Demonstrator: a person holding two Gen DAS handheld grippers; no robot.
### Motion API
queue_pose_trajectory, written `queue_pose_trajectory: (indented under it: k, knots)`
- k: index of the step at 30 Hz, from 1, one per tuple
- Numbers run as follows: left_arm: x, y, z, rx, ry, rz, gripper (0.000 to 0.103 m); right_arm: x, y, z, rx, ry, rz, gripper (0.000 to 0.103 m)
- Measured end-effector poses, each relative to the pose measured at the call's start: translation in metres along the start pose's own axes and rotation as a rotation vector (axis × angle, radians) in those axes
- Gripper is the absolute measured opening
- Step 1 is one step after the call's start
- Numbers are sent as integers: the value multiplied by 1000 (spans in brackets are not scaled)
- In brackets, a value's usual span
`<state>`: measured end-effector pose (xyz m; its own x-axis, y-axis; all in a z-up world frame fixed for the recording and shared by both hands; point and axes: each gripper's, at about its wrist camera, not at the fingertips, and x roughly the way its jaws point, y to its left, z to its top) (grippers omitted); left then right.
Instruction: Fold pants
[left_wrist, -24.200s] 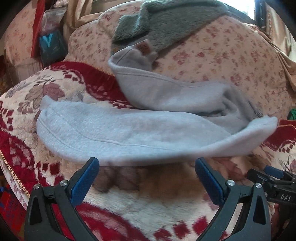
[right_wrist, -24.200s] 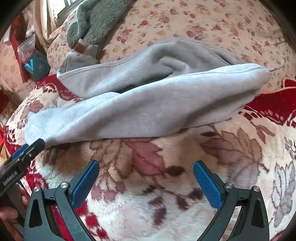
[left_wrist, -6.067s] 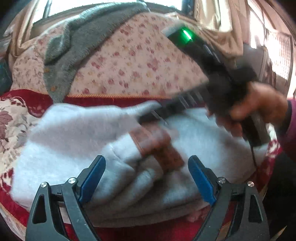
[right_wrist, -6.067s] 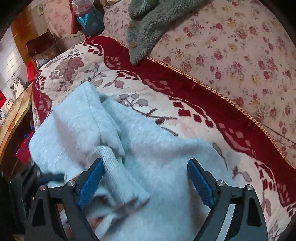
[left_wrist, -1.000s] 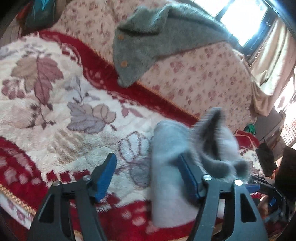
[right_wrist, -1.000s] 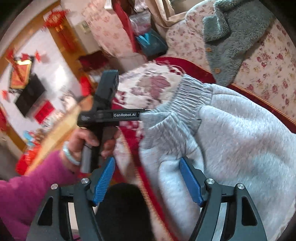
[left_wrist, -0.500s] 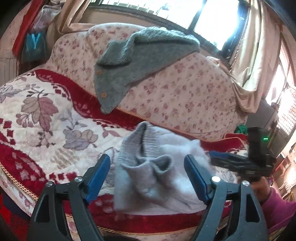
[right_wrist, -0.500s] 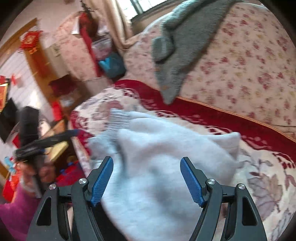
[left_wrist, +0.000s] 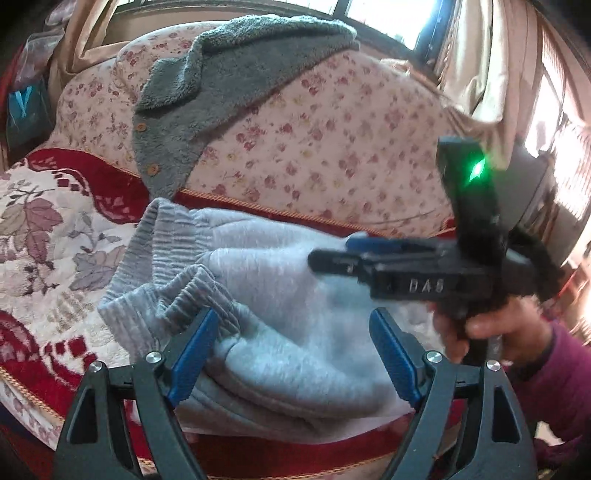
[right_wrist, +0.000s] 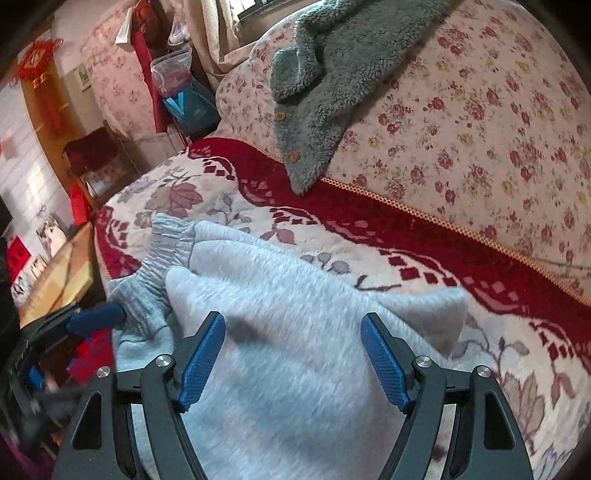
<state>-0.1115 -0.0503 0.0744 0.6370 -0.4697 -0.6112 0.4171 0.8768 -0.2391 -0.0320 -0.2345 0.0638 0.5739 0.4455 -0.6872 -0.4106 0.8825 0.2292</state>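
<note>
The grey sweatpants (left_wrist: 280, 295) lie in a folded bundle on the red and cream seat cover (left_wrist: 44, 229), ribbed waistband (left_wrist: 166, 251) to the left. My left gripper (left_wrist: 293, 356) is open just above the bundle's near edge, holding nothing. A hand in a purple sleeve (left_wrist: 491, 332) holds my right gripper (left_wrist: 340, 254) over the far right of the pants. In the right wrist view the right gripper (right_wrist: 293, 369) hovers open over the pants (right_wrist: 295, 332). A blue pad (right_wrist: 98, 317) of the left gripper shows by the waistband (right_wrist: 166, 251).
A fleecy grey cardigan (left_wrist: 229, 74) drapes over the floral sofa back (left_wrist: 332, 147). A wooden table (right_wrist: 55, 280) stands off the sofa's left end, with bags (right_wrist: 184, 99) and clutter behind it. Curtains (left_wrist: 480, 66) and a bright window are at the right.
The left gripper has let go of the cloth at its right pad, its jaws have widened, and it has drawn back. The right gripper has swung in over the pants, which have settled on the seat.
</note>
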Motion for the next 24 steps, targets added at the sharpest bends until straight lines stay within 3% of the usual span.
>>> queue_pose_trajectory:
  k: [9, 15, 24]
  knots:
    - [12, 29, -35, -61, 50, 63, 83, 42, 4, 5, -78, -8, -92, 91]
    - [16, 39, -53, -116, 46, 46, 83, 67, -19, 7, 10, 47, -35, 95]
    - [-7, 28, -47, -120, 28, 85, 83, 27, -20, -2, 27, 4, -37, 95]
